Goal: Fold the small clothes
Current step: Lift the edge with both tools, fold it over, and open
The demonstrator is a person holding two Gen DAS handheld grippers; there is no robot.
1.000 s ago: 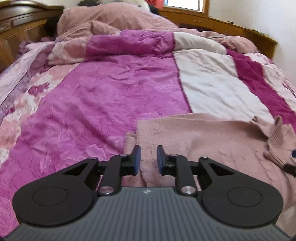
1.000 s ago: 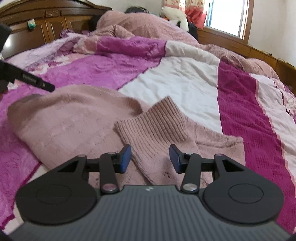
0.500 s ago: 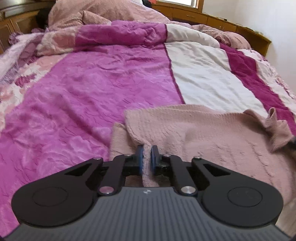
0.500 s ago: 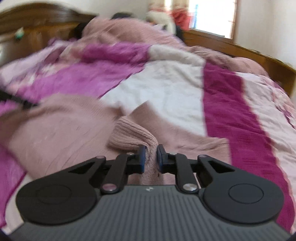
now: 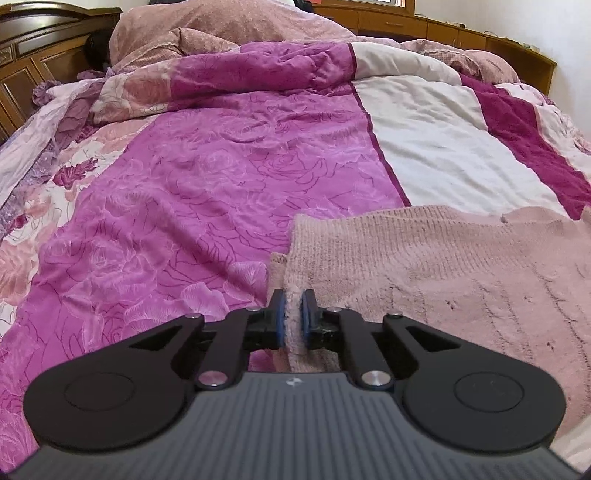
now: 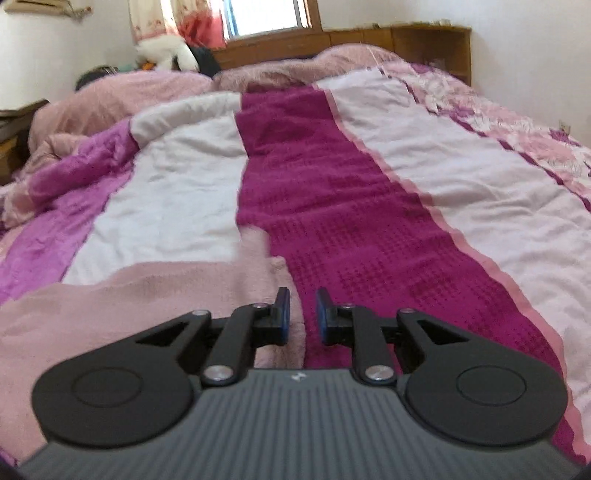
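Note:
A pale pink knit sweater (image 5: pixel 443 280) lies flat on the bedspread (image 5: pixel 184 184). My left gripper (image 5: pixel 293 317) is shut on the sweater's left edge, and a fold of knit is squeezed between its blue pads. In the right wrist view the sweater (image 6: pixel 129 306) fills the lower left, and its right edge runs beside my right gripper (image 6: pixel 302 314). That gripper's jaws stand a narrow gap apart. The dark magenta stripe (image 6: pixel 332 221) of the bedspread shows through the gap, and I see no cloth pinched there. This view is blurred.
The bedspread runs away in pink, white and magenta stripes. Rumpled pink bedding (image 5: pixel 221 26) is heaped at the far end against a wooden headboard (image 5: pixel 37 44). A wooden ledge (image 6: pixel 406 40), a window (image 6: pixel 266 18) and a white plush toy (image 6: pixel 162 51) stand behind the bed.
The left jaws closed on the sweater's left edge and stayed there. The right jaws closed on the ribbed cuff, then the gripper swung right and rolled; the cuff no longer shows between them.

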